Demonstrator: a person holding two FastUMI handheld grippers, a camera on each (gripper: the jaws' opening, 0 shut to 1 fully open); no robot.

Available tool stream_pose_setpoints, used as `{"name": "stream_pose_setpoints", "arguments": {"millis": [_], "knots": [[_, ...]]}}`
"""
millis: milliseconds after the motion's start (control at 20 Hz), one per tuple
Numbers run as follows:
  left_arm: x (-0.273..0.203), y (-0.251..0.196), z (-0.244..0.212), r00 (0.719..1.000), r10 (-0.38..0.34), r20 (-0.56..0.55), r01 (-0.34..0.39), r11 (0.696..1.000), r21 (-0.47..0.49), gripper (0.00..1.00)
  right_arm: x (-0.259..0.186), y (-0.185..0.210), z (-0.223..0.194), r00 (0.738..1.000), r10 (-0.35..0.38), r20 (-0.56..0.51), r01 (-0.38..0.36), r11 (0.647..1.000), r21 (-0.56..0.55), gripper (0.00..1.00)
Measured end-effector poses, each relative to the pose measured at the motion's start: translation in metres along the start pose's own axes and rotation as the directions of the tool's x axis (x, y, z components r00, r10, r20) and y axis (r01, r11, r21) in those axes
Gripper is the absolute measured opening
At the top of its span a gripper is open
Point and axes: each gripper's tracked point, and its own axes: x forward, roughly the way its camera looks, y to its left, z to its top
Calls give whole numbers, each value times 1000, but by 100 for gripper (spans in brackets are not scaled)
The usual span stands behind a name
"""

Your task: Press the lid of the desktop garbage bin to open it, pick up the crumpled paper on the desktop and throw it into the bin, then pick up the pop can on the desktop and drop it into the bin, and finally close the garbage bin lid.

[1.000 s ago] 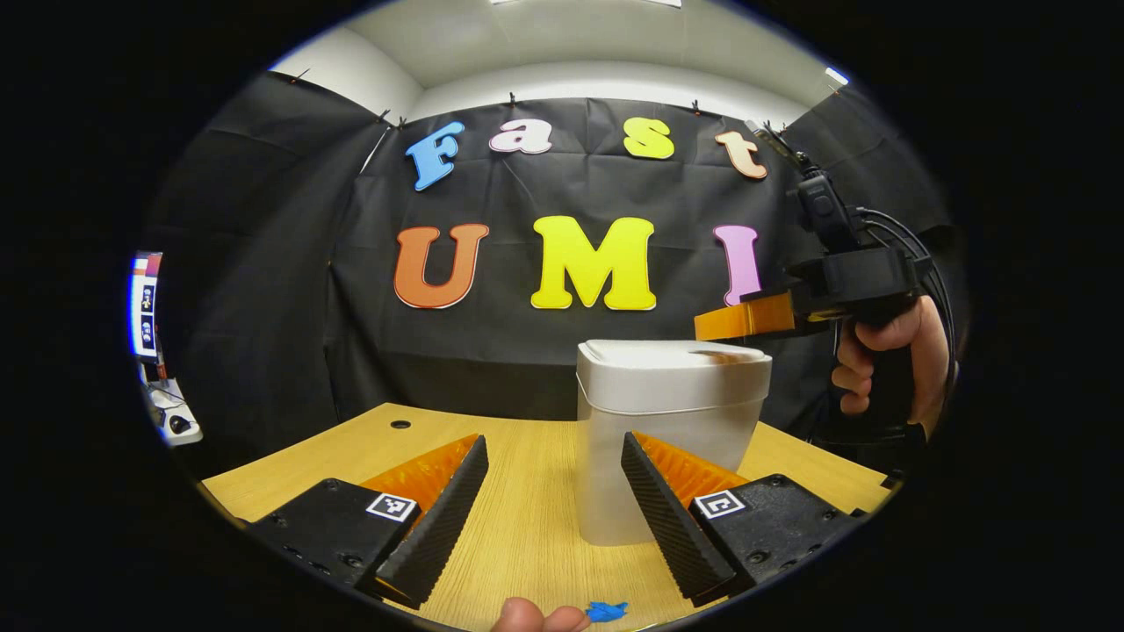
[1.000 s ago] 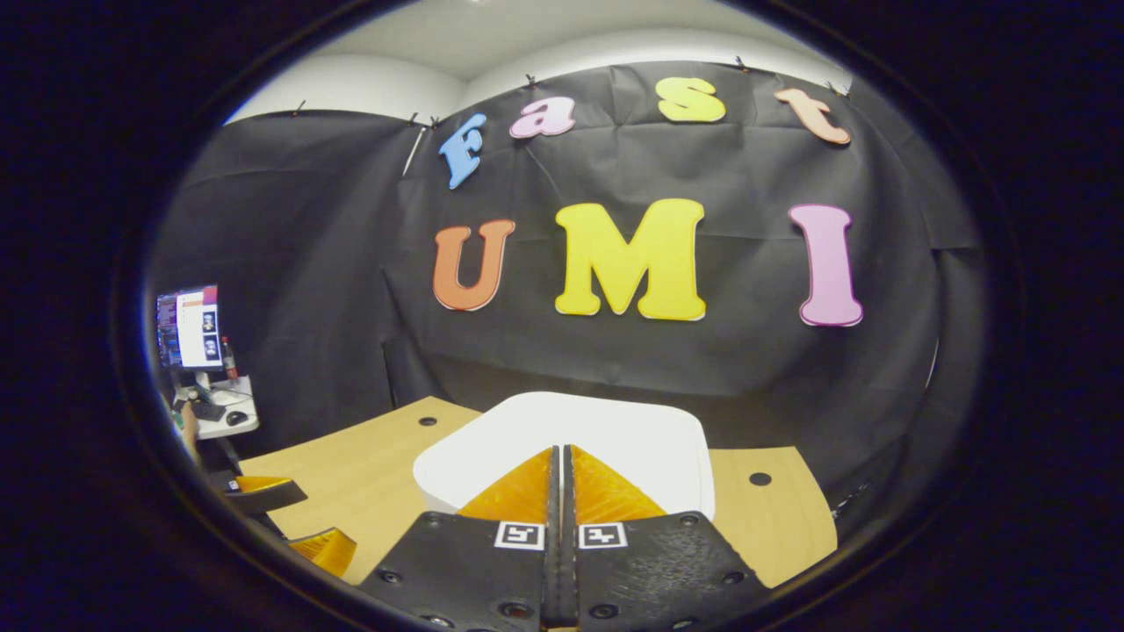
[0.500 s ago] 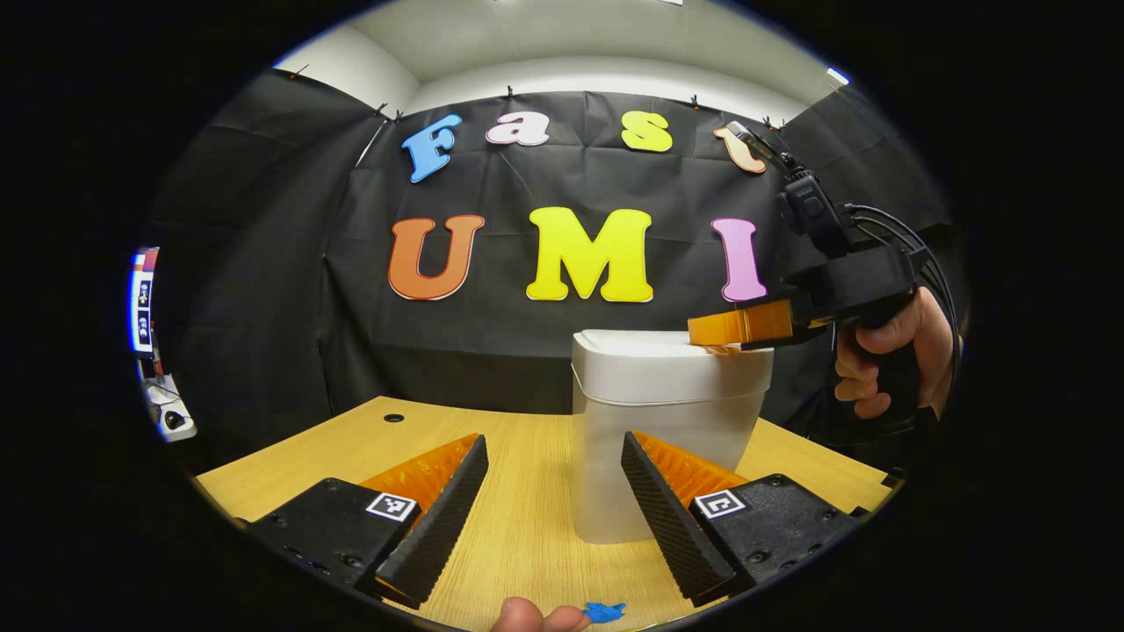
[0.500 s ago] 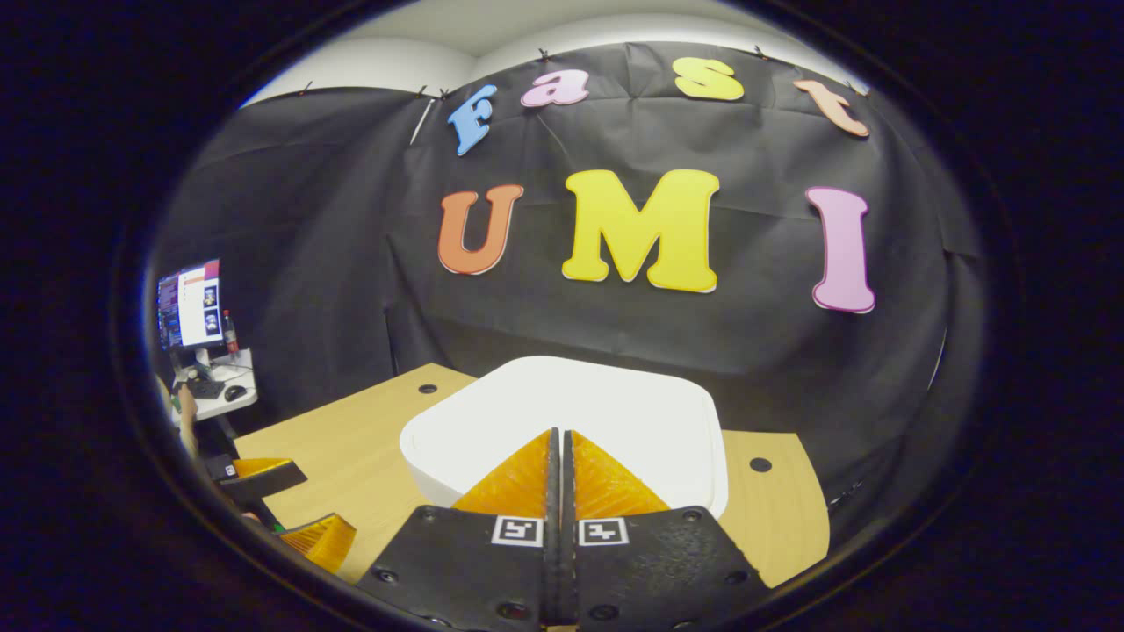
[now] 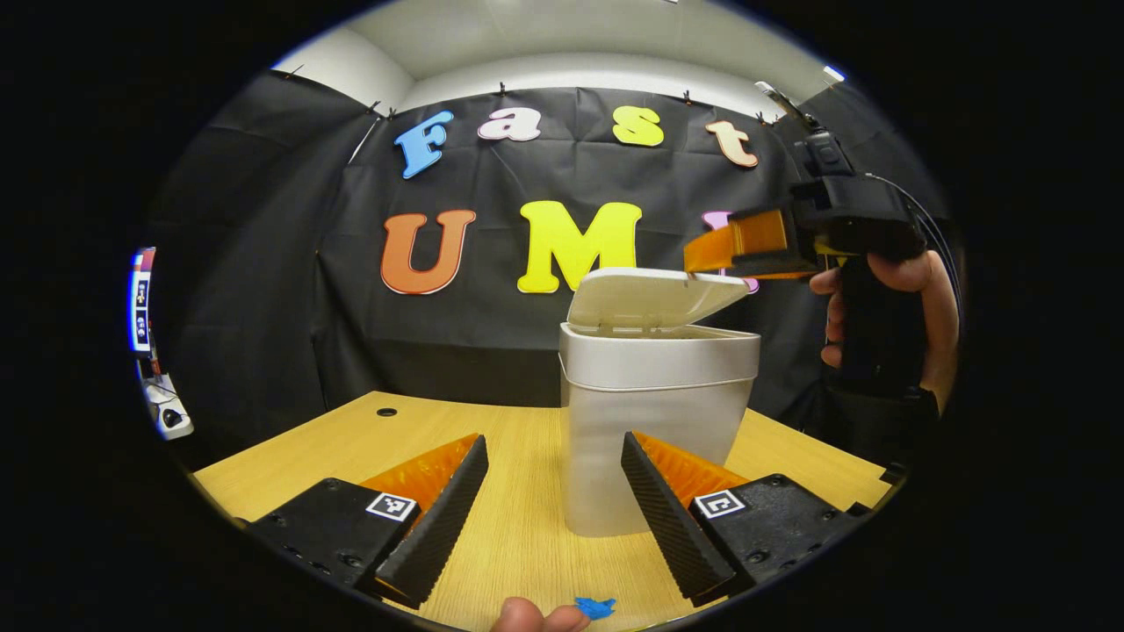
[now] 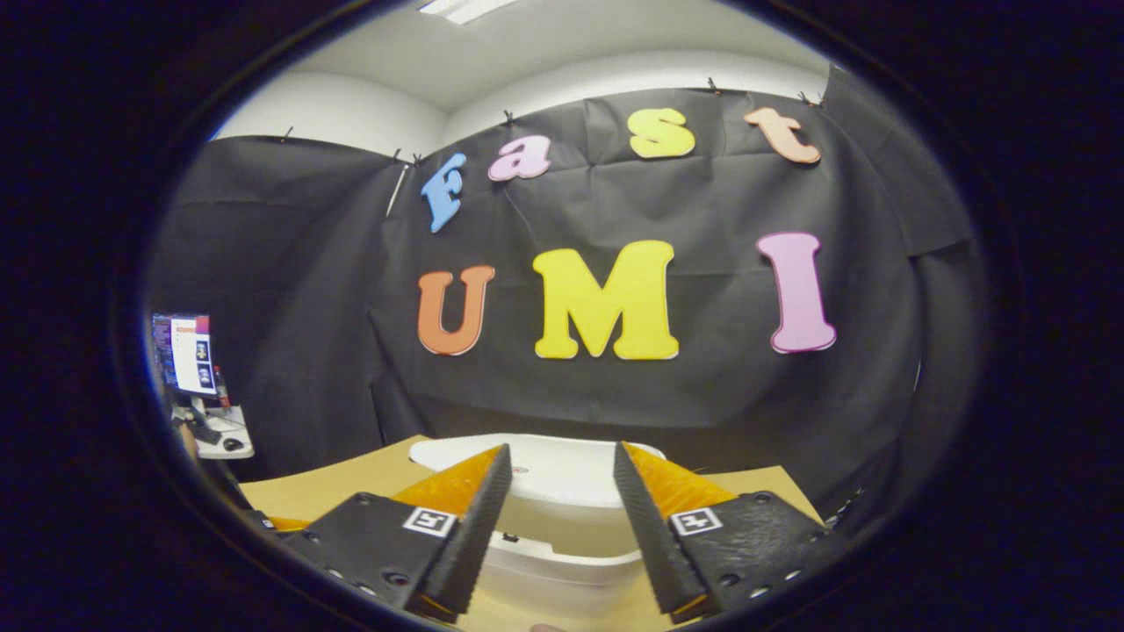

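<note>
Two hand-held grippers are shown around one garbage bin [image 5: 654,412], which stands at centre frame on the desktop [image 5: 527,518] in the left gripper view. The desktop, the largest surface, is a flat board of pale wood grain with a round cable hole [image 5: 386,412] at its far left. The bin is a smooth, matte, light grey plastic tub, rounded at the corners and tapering downward, with a collar band below its rim. Its lid [image 5: 654,298] is a thin, slightly domed shell, raised at an angle and only partly open. The right gripper [image 5: 702,254], held by a hand [image 5: 882,307] at the upper right of that view, hangs just above the lid's raised edge with its fingers spread, grasping nothing; in the right gripper view [image 6: 555,491] the lid [image 6: 544,461] is seen between its ribbed fingers. The left gripper [image 5: 553,474], at lower centre, is likewise released and empty, low over the desktop in front of the bin. A small blue scrap [image 5: 595,606] lies at the bottom edge.

Judged risks: the half-raised lid may drop shut if clipped, blocking the throw; the light bin may slide or tip if pushed sideways. Crumpled paper and pop can cannot be located.
</note>
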Motion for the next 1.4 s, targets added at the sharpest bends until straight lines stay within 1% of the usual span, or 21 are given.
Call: {"name": "stream_pose_setpoints", "arguments": {"millis": [100, 200, 350, 550, 700, 850, 950, 1050, 1150, 1250, 1400], "knots": [[-1, -2, 2, 1000, -1, 5, 1, 1000, 5, 99, -6, -2, 8, 1000, -1, 27, 2, 1000, -9, 95], [-2, -4, 4, 1000, -2, 11, 2, 1000, 9, 99, -11, -6, 11, 999, -4, 54, 5, 1000, -18, 95], [-3, -9, 4, 1000, -1, 12, 1, 1000, 29, 99, -20, -6, 7, 998, 0, 65, 0, 1000, -10, 95], [-4, -18, 5, 1000, -15, 20, 15, 1000, 12, 99, -35, -13, -6, 998, -16, 64, 16, 1000, -2, 94], [-4, -20, 5, 1000, -14, 18, 14, 1000, 3, 99, -49, -16, -20, 997, -31, 67, 29, 999, 26, 94], [-4, -20, 4, 1000, -10, 14, 10, 1000, 6, 99, -65, -27, -29, 995, -65, 75, 64, 998, 13, 94], [-5, -22, 2, 1000, -16, 7, 16, 1000, 2, 99, -75, -30, -35, 994, -73, 84, 73, 997, 4, 95], [-6, -23, -1, 1000, -20, -1, 20, 1000, -5, 100, -88, -32, -45, 994, -72, 82, 73, 997, -4, 95], [-8, -19, -8, 1000, -2, -18, 2, 1000, -3, 99, -99, -39, -59, 994, -76, 75, 76, 997, -3, 95], [-14, -18, -15, 1000, 13, -27, -13, 1000, -1, 99, -114, -43, -74, 995, -65, 77, 63, 998, 24, 95], [-22, -26, -31, 999, -12, -49, 12, 1000, 0, 99, -130, -51, -99, 996, -70, 62, 66, 995, 70, 95]]}}
